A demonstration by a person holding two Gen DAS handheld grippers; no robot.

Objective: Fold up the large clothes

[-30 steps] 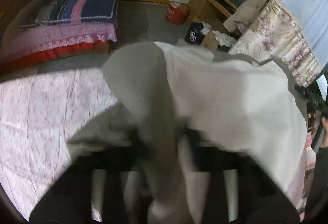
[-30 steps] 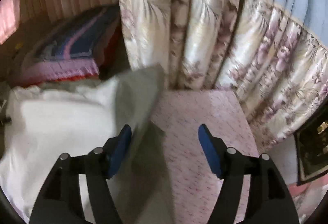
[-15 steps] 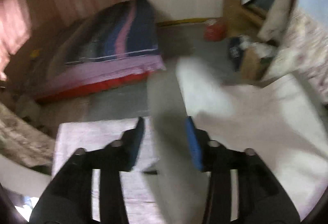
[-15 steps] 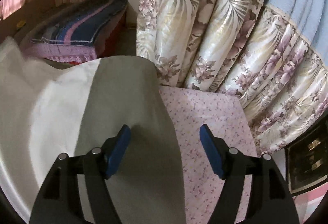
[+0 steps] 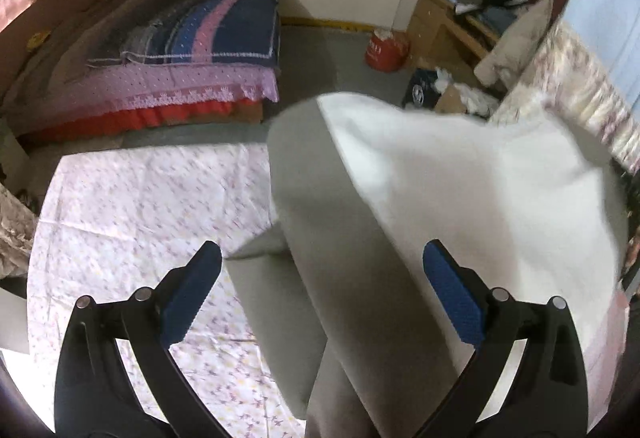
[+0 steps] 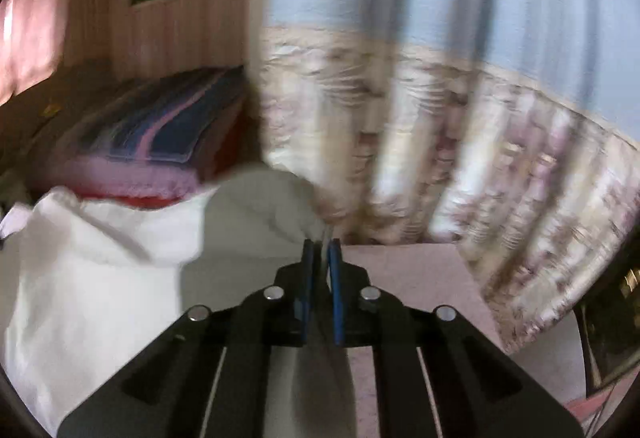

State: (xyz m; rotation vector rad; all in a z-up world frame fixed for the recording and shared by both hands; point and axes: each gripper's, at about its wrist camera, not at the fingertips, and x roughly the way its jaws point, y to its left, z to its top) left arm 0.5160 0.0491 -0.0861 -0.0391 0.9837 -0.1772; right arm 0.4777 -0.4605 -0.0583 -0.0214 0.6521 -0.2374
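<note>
Your left gripper point(image 5: 322, 270) has just been opening and its jaws now stand wide apart. The blue pads point(image 5: 454, 298) have a fine ribbed texture and they touch nothing. Between them, but not pressed, passes a grey sleeve-like strip of the garment point(image 5: 460, 189). This garment is a large soft piece in two tones, cream white in the body and pale grey along one side. It lies partly raised over the bedsheet point(image 5: 132, 205), which is thin cotton, white with small pink and purple flowers, a little creased.

Your right gripper point(image 6: 322, 258) has just been closing and its jaws are now pinched together on a fold of the same garment point(image 6: 100, 270). The grey cloth bunches up in front of the fingertips, and the white part hangs to the left in soft loose folds.

Behind, in the left wrist view, a second bed point(image 5: 168, 77) carries a knitted blanket in dark blue with pink stripes, over a lilac cover with a lace border and a red skirt below. In the right wrist view the curtain point(image 6: 440, 137) is shiny, cream with flowers below and plain light blue above; this picture is blurred.
</note>
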